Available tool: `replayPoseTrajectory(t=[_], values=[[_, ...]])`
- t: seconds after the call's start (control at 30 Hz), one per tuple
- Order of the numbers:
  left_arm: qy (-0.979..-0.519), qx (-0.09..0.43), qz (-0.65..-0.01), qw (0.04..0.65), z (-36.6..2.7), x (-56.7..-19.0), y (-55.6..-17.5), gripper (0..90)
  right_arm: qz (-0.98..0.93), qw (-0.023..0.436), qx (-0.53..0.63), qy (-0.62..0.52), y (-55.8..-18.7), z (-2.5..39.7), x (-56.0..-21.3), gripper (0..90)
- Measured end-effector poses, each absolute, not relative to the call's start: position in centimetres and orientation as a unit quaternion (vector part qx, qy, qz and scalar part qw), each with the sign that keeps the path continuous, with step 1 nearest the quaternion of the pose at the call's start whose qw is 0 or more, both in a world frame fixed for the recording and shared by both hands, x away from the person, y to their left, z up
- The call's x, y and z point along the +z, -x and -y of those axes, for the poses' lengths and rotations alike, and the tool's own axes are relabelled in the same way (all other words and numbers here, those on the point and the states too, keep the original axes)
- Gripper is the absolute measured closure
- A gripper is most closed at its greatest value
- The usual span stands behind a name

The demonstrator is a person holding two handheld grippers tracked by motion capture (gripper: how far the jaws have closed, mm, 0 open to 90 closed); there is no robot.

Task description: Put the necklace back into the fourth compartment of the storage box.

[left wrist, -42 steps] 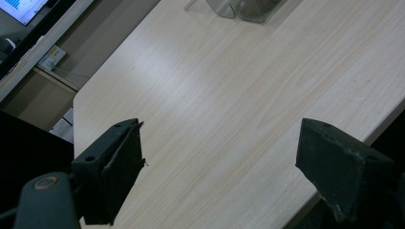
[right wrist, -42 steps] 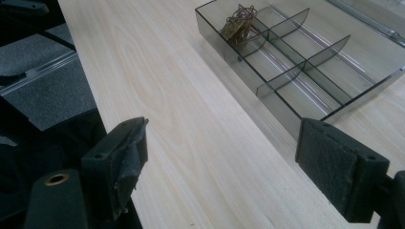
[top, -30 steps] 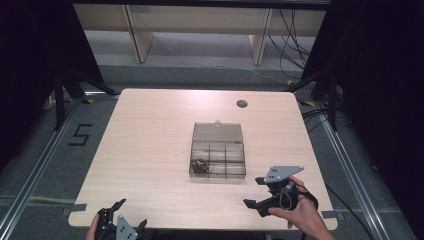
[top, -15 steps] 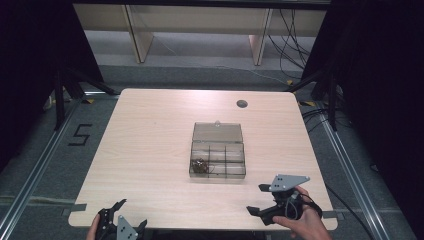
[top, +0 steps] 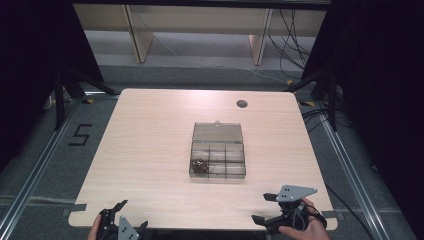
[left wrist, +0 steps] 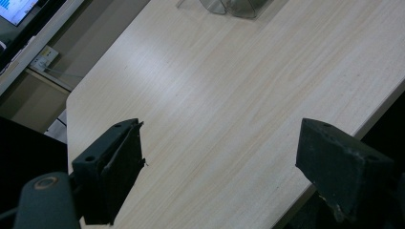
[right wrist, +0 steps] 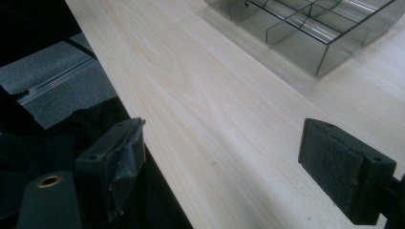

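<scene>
A clear smoky plastic compartment box [top: 218,157] sits near the middle of the light wood table [top: 150,150], lid swung open toward the far side. Small dark parts [top: 200,165] lie in its front-left compartment. My right gripper [top: 264,208] hovers open at the table's front right edge, held by a hand, nothing between its jaws; in the right gripper view the box [right wrist: 310,28] lies ahead at upper right. My left gripper [top: 125,217] rests open and empty at the front left edge, and the box corner [left wrist: 229,7] appears far ahead in its view.
A round dark grommet [top: 242,103] is set in the table near the far right. Shelf legs [top: 137,35] and cables [top: 295,40] stand on the floor beyond the far edge. Metal floor rails [top: 30,175] run along both sides.
My right gripper has drawn back toward the front edge of the table, away from the box. The left gripper has stayed put.
</scene>
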State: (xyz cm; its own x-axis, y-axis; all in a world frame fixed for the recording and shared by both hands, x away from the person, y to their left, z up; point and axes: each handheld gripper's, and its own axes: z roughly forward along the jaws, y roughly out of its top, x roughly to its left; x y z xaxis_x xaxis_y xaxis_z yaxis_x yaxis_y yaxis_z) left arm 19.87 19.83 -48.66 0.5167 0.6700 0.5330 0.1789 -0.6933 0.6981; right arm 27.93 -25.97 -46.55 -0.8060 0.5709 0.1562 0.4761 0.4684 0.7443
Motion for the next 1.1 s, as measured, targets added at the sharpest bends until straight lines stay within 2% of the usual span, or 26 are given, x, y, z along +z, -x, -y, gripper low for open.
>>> replayPoseTrajectory(t=[0.33,0.4,0.5,0.77,0.87,0.93,1.1], values=[[-0.819,0.419,-0.252,0.301,-19.7,-48.7,-19.9,15.5,-0.847,0.06,0.415,-0.327,-27.1,27.2,-47.9,16.5],[-0.817,0.434,-0.251,0.286,-19.8,-48.7,-19.9,15.5,-0.848,0.062,0.414,-0.325,-27.0,27.2,-48.2,16.5],[-0.82,0.418,-0.252,0.299,-19.7,-48.7,-19.8,15.5,-0.849,0.052,0.414,-0.324,-26.8,27.0,-48.7,16.6],[-0.817,0.426,-0.252,0.295,-19.7,-48.8,-19.9,15.5,-0.85,0.059,0.414,-0.321,-26.5,27.2,-48.9,16.6],[-0.816,0.424,-0.254,0.301,-19.6,-48.8,-19.9,15.5,-0.852,0.042,0.412,-0.321,-26.4,27.2,-48.9,16.6],[-0.815,0.424,-0.254,0.302,-19.6,-48.8,-19.9,15.5,-0.85,0.055,0.412,-0.323,-26.2,27.2,-48.9,16.5],[-0.817,0.426,-0.251,0.296,-19.6,-48.8,-19.9,15.5,-0.85,0.052,0.408,-0.329,-26.0,27.1,-49.0,16.5]])
